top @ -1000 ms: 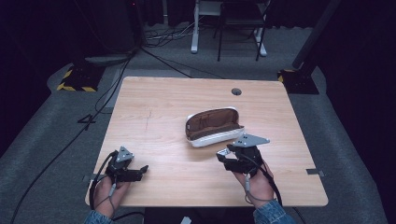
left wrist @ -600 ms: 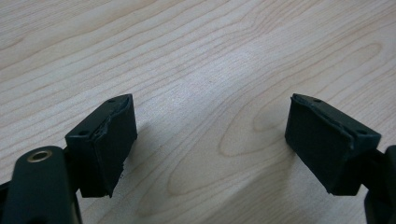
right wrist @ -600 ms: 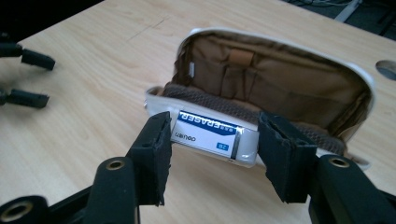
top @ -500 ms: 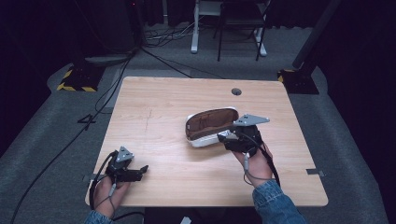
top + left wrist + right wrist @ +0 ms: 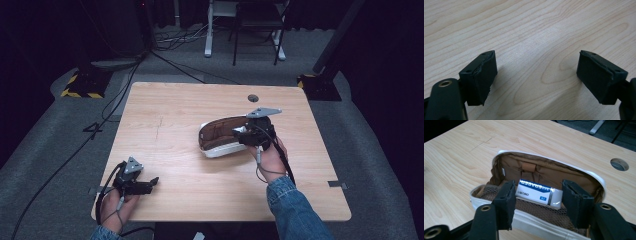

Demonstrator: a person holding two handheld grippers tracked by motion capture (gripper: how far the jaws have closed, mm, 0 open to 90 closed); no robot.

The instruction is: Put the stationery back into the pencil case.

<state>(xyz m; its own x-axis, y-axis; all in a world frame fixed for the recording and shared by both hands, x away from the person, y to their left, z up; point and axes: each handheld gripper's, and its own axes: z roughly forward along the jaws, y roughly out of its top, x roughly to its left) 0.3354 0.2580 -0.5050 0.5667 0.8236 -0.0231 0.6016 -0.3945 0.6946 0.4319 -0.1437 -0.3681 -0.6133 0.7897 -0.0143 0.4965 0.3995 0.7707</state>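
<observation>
An open white pencil case (image 5: 216, 145) with a brown lining (image 5: 544, 171) lies right of the table's middle. My right gripper (image 5: 537, 196) is over its open mouth, shut on a white eraser (image 5: 536, 192) in a blue sleeve, with one pad at each end of it. In the high view the right gripper (image 5: 241, 134) sits at the case's right end, hand behind it. My left gripper (image 5: 153, 182) rests at the table's front left corner. Its jaws stand wide apart over bare wood in the left gripper view (image 5: 536, 77), nothing between them.
The wooden table (image 5: 175, 110) has a round cable hole (image 5: 253, 98) near its far edge, behind the case. Cables trail off the front left corner onto the grey floor. A yellow-and-black stand base (image 5: 80, 86) and chair legs (image 5: 240, 35) stand beyond the table.
My right hand has moved away from the table's front edge toward the far side, up to the case, bringing the gripper over its open mouth. The left gripper has stayed put.
</observation>
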